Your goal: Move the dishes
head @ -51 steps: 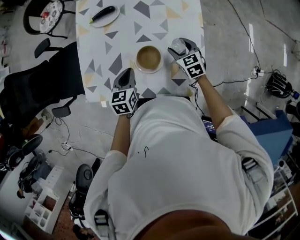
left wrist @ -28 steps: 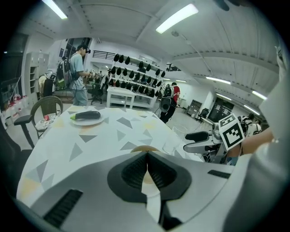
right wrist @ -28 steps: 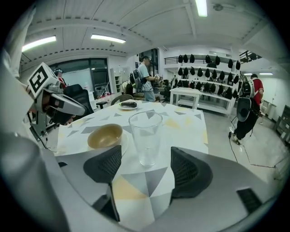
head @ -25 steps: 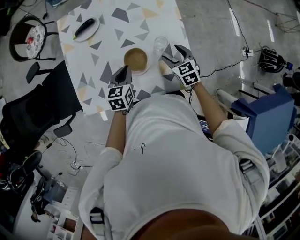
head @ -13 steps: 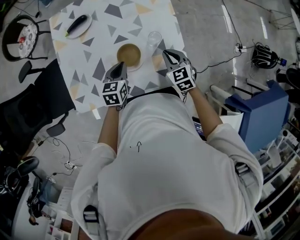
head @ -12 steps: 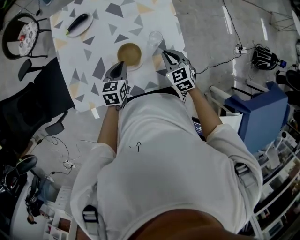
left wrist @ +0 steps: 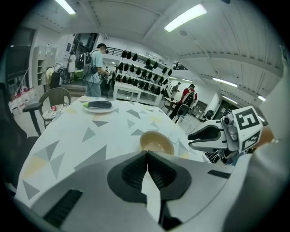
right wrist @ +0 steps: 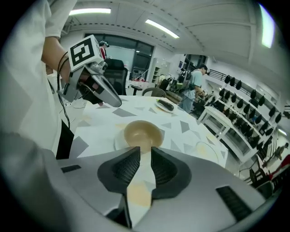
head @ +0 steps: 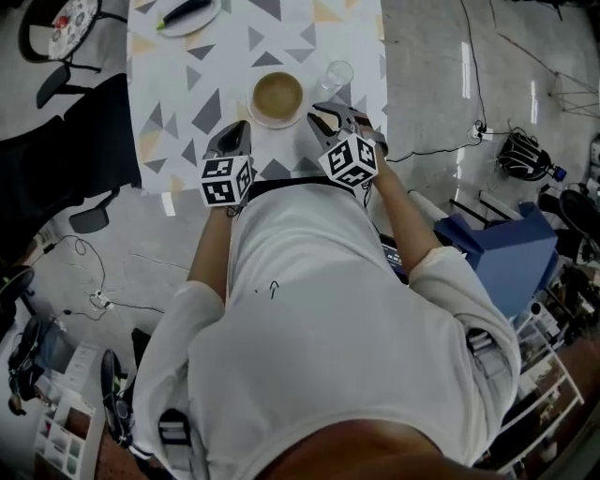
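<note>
Right tongs [head: 320,115] moved inward, opening, empty; bowl [head: 277,95] between these and left tongs [head: 238,130].

Pale patterned counter, tan bowl

The counter [head: 234,52] is white, scattered with grey and pale yellow triangles; the bowl [head: 277,95] is tan on a white saucer [right wrist: 118,143], a dark aubergine [head: 186,11] lies on a white plate [head: 208,16], and the glass [head: 337,74] is clear.

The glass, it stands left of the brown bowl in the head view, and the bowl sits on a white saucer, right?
Not quite. The head view shows the glass standing right of the brown bowl, not left. The bowl does sit on a white saucer.
</note>
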Demonstrator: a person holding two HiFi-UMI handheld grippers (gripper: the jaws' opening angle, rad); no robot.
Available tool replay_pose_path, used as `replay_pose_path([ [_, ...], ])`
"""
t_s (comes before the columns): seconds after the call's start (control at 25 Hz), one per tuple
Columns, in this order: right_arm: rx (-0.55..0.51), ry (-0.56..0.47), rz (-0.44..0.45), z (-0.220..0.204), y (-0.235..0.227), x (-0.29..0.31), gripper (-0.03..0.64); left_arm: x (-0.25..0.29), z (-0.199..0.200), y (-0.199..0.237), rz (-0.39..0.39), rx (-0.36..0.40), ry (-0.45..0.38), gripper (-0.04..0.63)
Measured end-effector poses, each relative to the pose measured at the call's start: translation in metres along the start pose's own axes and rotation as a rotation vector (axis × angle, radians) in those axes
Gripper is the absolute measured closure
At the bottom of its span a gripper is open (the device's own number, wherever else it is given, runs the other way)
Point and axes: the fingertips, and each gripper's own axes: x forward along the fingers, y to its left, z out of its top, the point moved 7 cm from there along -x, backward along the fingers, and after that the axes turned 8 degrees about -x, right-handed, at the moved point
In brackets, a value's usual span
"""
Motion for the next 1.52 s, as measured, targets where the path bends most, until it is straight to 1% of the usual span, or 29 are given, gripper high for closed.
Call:
replay_pose_path([
  [0.16, -0.112, 0.002, 0.066, 0.012, 0.013, 0.013, 0.523, -0.012, -0.010, 0.011, 0.041, -0.047, -0.019, 0.575],
  [0.32, -0.212, 0.003, 0.105, 0.023, 0.023, 0.023, 0.512, -0.026, -0.021, 0.019, 0.080, -0.093, -0.039, 0.575],
  [0.56, -0.384, 0.035, 0.144, 0.032, 0.036, 0.041, 0.489, -0.044, -0.039, 0.030, 0.137, -0.164, -0.067, 0.575],
  [0.76, -0.473, 0.085, 0.153, 0.033, 0.043, 0.051, 0.482, -0.059, -0.052, 0.036, 0.177, -0.209, -0.083, 0.575],
  [1.08, -0.586, 0.167, 0.192, 0.034, 0.051, 0.070, 0.482, -0.078, -0.064, 0.045, 0.238, -0.267, -0.109, 0.575],
  [1.28, -0.594, 0.182, 0.205, 0.035, 0.054, 0.077, 0.497, -0.083, -0.068, 0.047, 0.257, -0.289, -0.111, 0.575],
  [1.44, -0.589, 0.189, 0.207, 0.035, 0.054, 0.081, 0.504, -0.084, -0.064, 0.048, 0.262, -0.286, -0.117, 0.575],
  [1.52, -0.583, 0.197, 0.207, 0.035, 0.053, 0.082, 0.523, -0.083, -0.061, 0.049, 0.261, -0.280, -0.117, 0.575],
])
